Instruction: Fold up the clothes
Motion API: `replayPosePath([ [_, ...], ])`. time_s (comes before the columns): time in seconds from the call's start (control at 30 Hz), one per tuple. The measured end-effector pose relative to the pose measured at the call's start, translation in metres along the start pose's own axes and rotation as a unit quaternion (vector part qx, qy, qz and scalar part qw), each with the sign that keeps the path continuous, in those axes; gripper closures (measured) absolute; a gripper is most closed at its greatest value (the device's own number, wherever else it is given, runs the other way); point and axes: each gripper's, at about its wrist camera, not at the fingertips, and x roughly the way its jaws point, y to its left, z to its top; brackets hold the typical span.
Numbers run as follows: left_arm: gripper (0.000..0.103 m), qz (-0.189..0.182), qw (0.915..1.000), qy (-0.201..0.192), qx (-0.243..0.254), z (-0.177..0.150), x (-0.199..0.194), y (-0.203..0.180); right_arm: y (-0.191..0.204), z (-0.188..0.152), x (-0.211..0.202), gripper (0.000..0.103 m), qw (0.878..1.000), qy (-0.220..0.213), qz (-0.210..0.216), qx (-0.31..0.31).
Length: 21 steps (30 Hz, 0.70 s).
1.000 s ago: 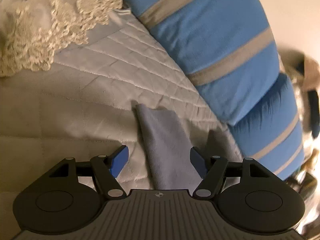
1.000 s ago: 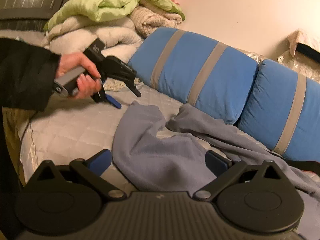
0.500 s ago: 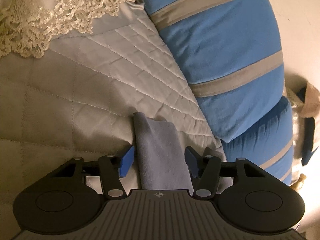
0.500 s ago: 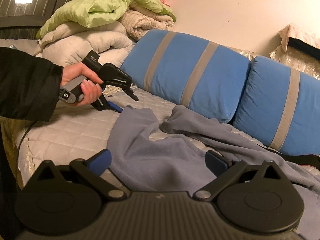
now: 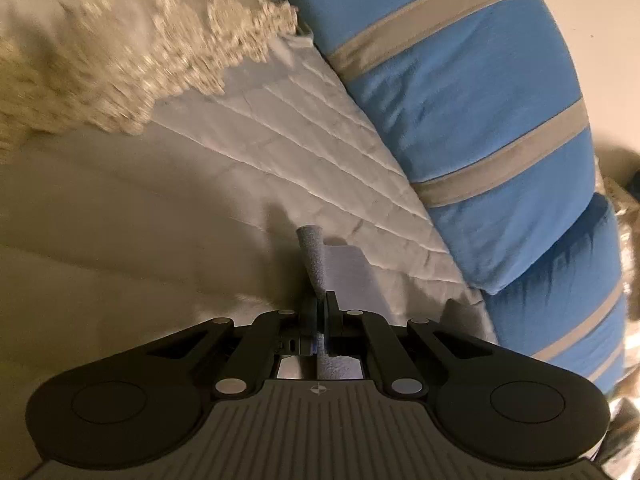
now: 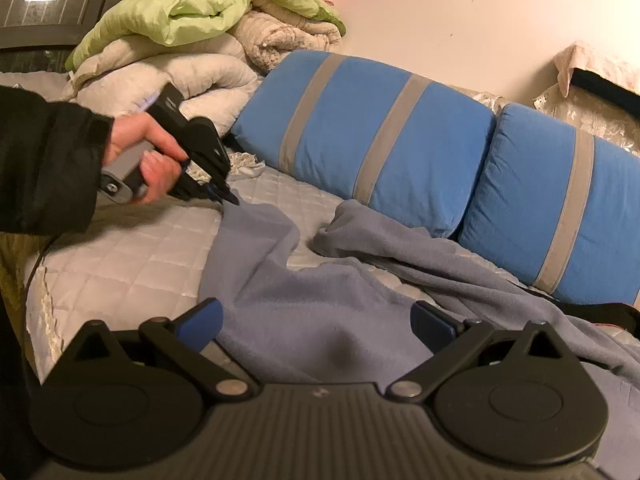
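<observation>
Left wrist: left gripper (image 5: 319, 307), jaws just closing, pinches the blue garment's (image 5: 314, 258) tip near the quilted bed's (image 5: 120, 240) cushion edge; lift gently, keeping the pinch. Right wrist: right gripper (image 6: 316, 322) gapes over the spread cloth, gripping nothing; grasp the matching corner.

- A home bedroom is showing here: a quilted white mattress cover (image 6: 132, 256) is lying across the bed.
- Blue cushions with grey stripes (image 6: 372, 136) are leaning against the cream wall (image 6: 460, 12).
- Folded duvets (image 6: 192, 28) are piling up behind.
</observation>
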Motion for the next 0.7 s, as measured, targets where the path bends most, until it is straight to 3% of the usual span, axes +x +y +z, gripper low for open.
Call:
replayPosePath([
  [0.23, 0.101, 0.059, 0.9963, -0.059, 0.02, -0.002, -0.051, 0.008, -0.001, -0.002, -0.002, 0.0, 1.0, 0.005, -0.004, 0.003],
  [0.43, 0.101, 0.086, 0.9906, -0.098, 0.04, -0.005, -0.094, 0.008, 0.003, -0.006, -0.007, 0.0, 1.0, 0.01, -0.009, -0.014],
  [0.7, 0.101, 0.14, 0.9831, -0.096, 0.068, -0.017, -0.127, 0.003, 0.017, -0.009, -0.016, 0.0, 0.998, 0.007, -0.008, -0.064],
])
